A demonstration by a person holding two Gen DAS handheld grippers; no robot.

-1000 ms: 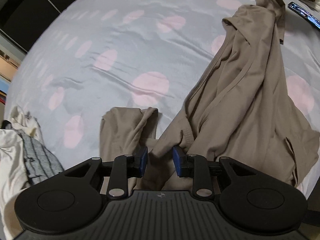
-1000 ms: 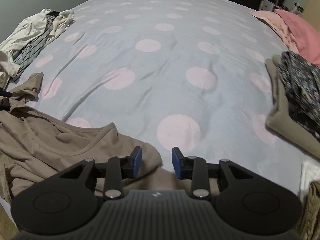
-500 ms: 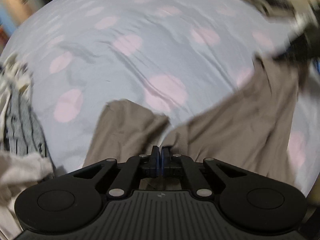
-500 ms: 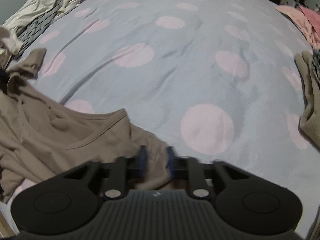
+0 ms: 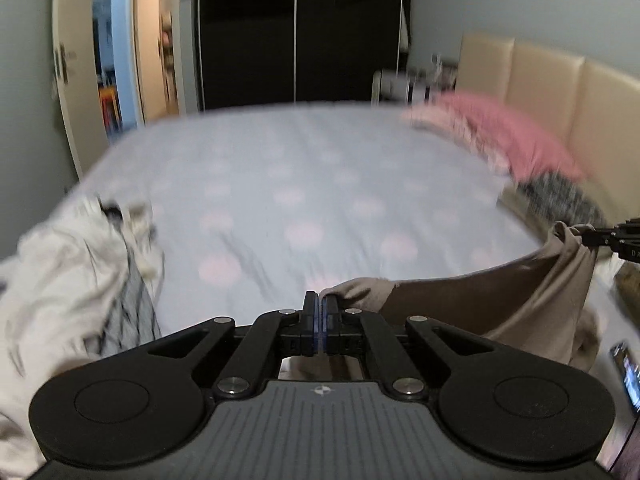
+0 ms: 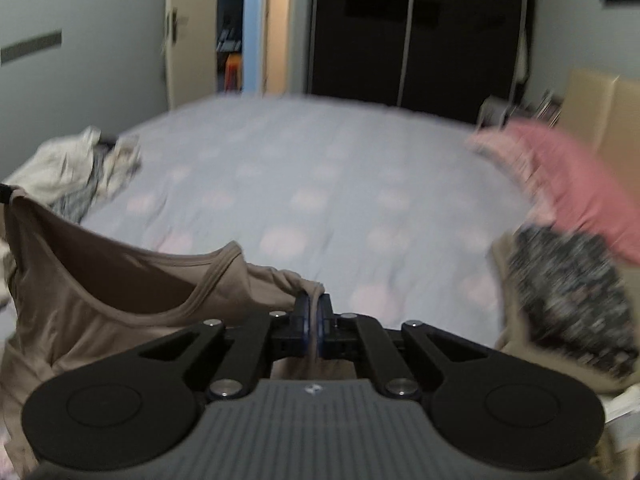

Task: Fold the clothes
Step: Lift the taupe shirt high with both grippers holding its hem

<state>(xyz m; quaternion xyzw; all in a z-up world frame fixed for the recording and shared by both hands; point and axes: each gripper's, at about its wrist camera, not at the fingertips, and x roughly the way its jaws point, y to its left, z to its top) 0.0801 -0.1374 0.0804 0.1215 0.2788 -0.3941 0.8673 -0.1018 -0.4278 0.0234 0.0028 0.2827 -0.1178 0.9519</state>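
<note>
A tan top point(image 5: 500, 304) hangs in the air above the bed, stretched between both grippers. My left gripper point(image 5: 320, 312) is shut on one corner of the tan top. At the right edge of the left wrist view, the right gripper point(image 5: 600, 237) pinches the other corner. In the right wrist view my right gripper point(image 6: 314, 314) is shut on a bunched fold of the tan top point(image 6: 120, 292), whose neckline sags to the left. The left gripper point(image 6: 4, 194) shows only as a dark tip at the far left edge.
The bed point(image 5: 320, 184) has a pale blue cover with pink dots. A heap of white and striped clothes point(image 5: 72, 276) lies at the left. Folded dark patterned and pink items point(image 6: 568, 280) sit at the right by the headboard. A phone point(image 5: 628, 376) lies at the near right. A dark wardrobe stands behind.
Both grippers closed on the tan top and lifted it off the bed. Both views swung up from the bedcover to show the room.
</note>
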